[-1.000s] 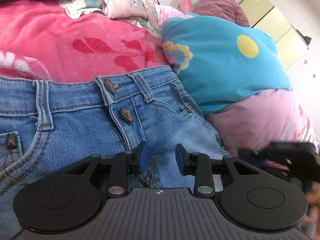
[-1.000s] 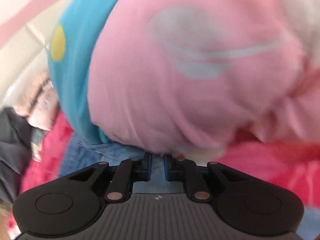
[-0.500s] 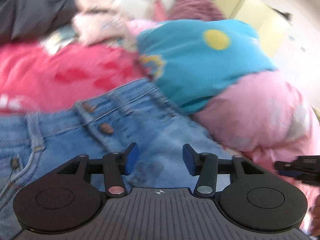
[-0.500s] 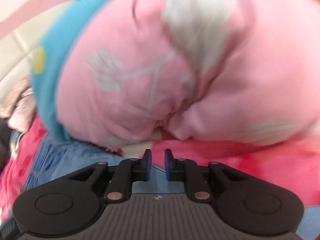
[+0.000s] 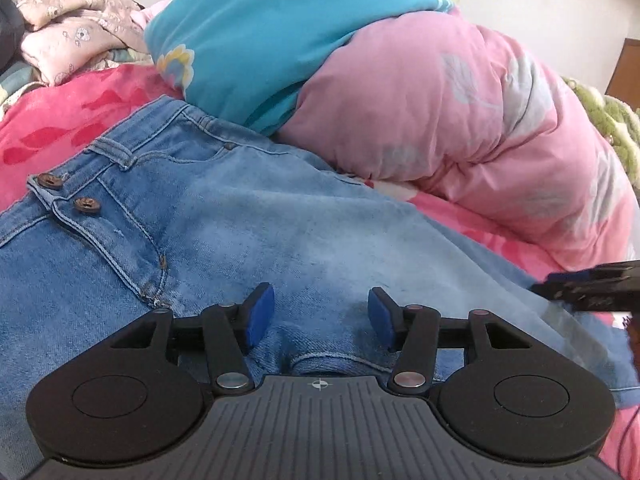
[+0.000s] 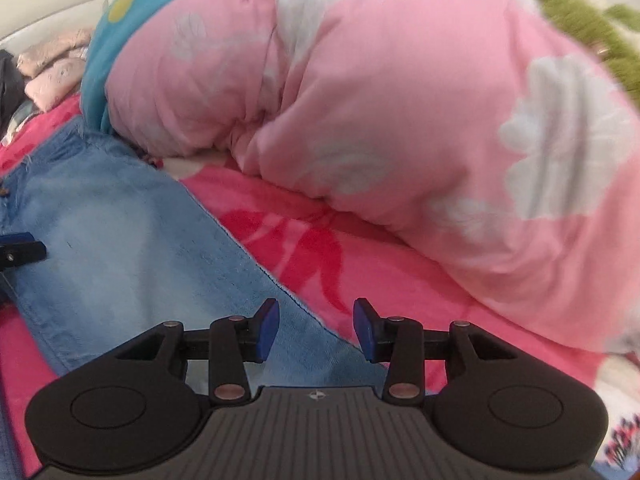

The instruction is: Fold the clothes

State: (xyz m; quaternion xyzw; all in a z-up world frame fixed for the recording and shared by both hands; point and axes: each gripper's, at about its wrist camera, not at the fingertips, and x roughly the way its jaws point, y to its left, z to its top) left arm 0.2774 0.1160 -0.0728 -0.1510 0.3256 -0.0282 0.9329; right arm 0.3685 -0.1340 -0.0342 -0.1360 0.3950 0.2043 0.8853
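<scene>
Blue jeans lie flat on a red flowered blanket, two brown buttons at their waistband on the left. My left gripper hovers over the crotch seam, its jaws opening, blue pads apart with only denim below them. In the right wrist view one jeans leg runs from upper left to bottom centre. My right gripper sits over that leg's right edge, jaws opening, nothing pinched between the pads. Its tip shows as a dark shape, the right gripper at the left wrist view's right edge.
A big pink quilt and a turquoise quilt are bunched just behind the jeans. Folded pink patterned clothes lie at the far left. Something green and fuzzy shows at the upper right. Red blanket lies bare right of the leg.
Both grippers' jaws have spread apart. The left gripper has slid from the waistband buttons toward the crotch; the right has swung from the pink quilt down along the jeans leg.
</scene>
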